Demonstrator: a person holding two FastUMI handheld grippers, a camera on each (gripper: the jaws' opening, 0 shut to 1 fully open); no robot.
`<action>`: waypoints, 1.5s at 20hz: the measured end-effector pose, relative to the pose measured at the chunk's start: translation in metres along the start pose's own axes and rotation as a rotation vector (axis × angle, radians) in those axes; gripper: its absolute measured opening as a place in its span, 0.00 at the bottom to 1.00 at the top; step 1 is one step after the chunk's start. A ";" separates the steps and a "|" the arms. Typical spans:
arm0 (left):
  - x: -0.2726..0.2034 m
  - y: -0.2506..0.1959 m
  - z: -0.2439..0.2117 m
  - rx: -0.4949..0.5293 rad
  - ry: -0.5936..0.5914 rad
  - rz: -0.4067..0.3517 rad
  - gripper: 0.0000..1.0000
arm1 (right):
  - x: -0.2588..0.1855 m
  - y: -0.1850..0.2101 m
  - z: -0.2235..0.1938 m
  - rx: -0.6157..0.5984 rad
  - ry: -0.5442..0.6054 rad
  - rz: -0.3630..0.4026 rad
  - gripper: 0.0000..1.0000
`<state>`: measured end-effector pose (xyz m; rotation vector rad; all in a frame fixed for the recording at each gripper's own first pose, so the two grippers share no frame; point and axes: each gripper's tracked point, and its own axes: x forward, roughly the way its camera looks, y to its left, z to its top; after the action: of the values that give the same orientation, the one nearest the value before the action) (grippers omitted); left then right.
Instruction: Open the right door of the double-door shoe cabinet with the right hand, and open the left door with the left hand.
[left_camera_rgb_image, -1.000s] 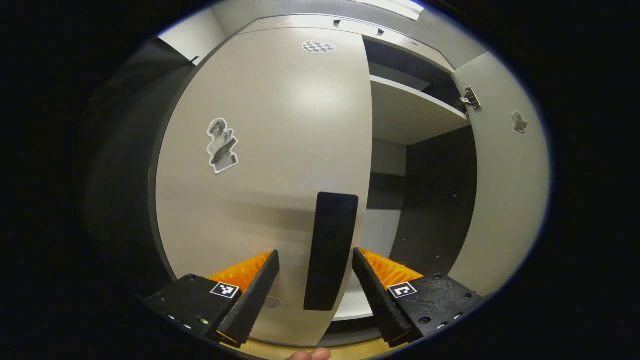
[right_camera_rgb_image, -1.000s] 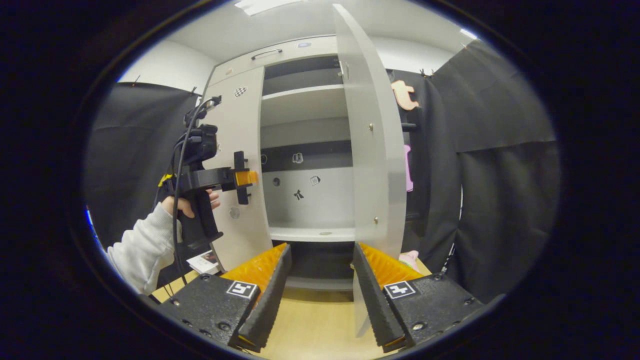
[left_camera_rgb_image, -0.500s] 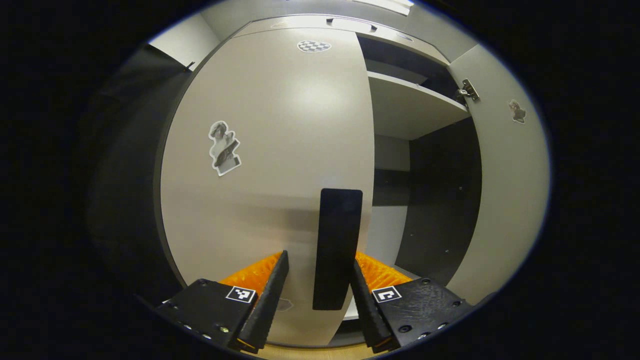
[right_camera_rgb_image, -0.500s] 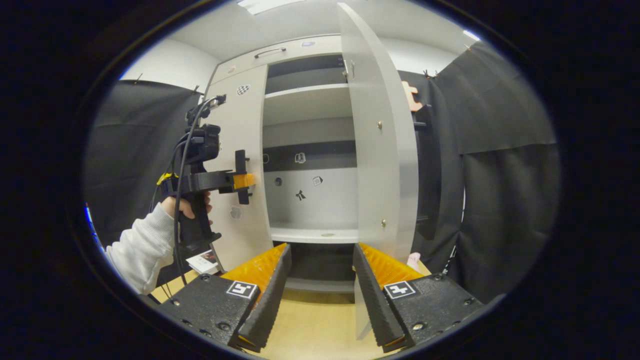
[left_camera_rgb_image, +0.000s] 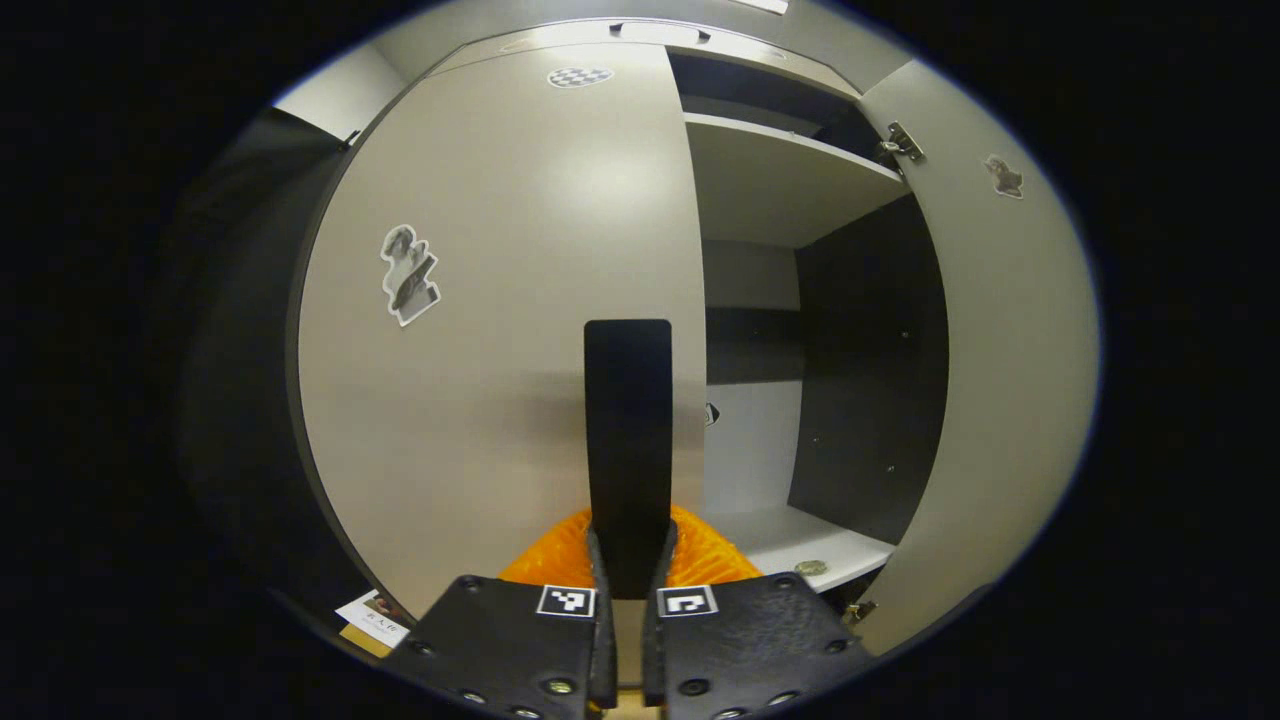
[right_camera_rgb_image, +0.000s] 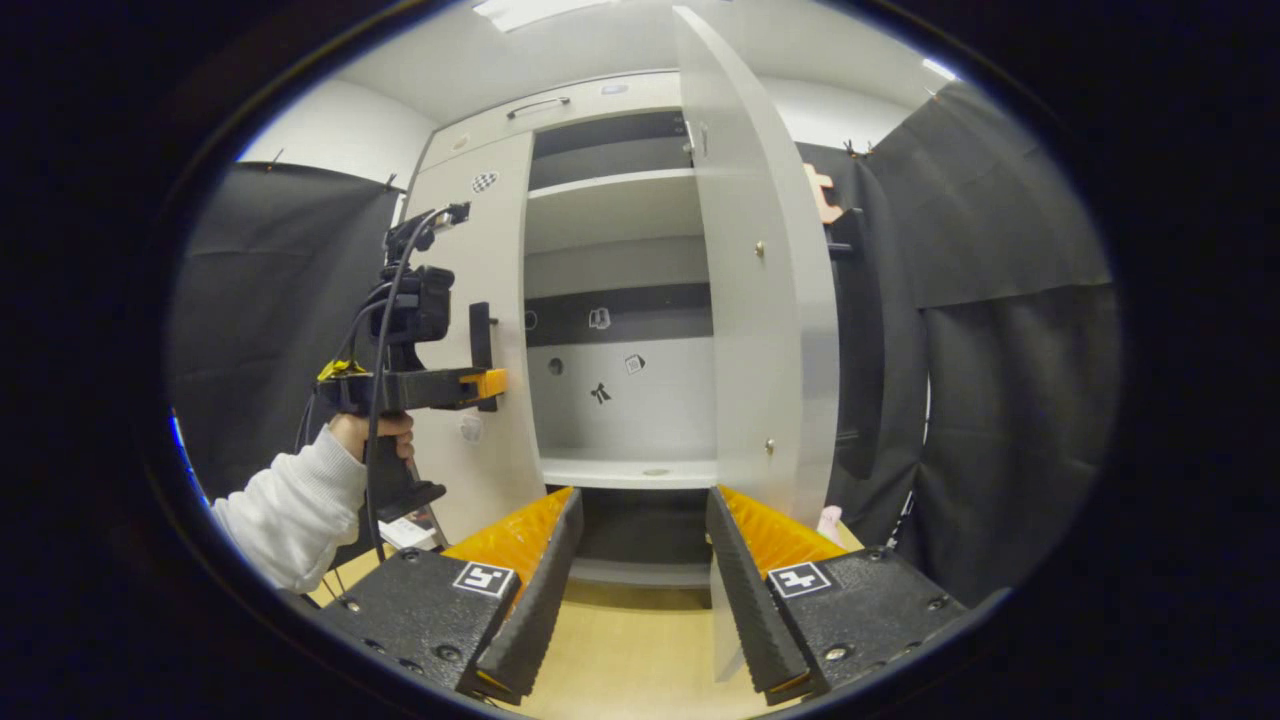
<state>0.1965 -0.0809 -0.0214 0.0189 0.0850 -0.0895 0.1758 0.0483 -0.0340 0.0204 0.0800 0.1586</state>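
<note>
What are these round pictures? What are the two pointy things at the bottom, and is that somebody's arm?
A person holds a grabbing tool in each hand. Each tool has two fingers and a small camera looking along them, so each round picture comes from one tool.

In the left gripper view, the left gripper has both fingers pressed on the long black handle of the pale grey left cabinet door, which is closed.

In the right gripper view, the right gripper is open and holds nothing. The pale grey right cabinet door stands swung open, showing grey shelves inside. The arm in the white sleeve belongs to the person, holding the left tool at the handle.
</note>
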 end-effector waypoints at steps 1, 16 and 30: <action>-0.004 0.000 0.000 -0.004 -0.002 -0.007 0.05 | 0.000 0.000 0.000 0.002 0.000 0.001 0.78; -0.038 0.004 -0.001 -0.006 0.011 -0.023 0.02 | -0.018 0.014 0.000 -0.020 -0.010 -0.019 0.78; -0.125 0.058 -0.003 0.013 -0.008 -0.014 0.01 | -0.021 0.045 -0.001 -0.021 -0.024 -0.006 0.78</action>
<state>0.0775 -0.0123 -0.0133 0.0306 0.0767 -0.1041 0.1478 0.0891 -0.0325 0.0014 0.0543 0.1532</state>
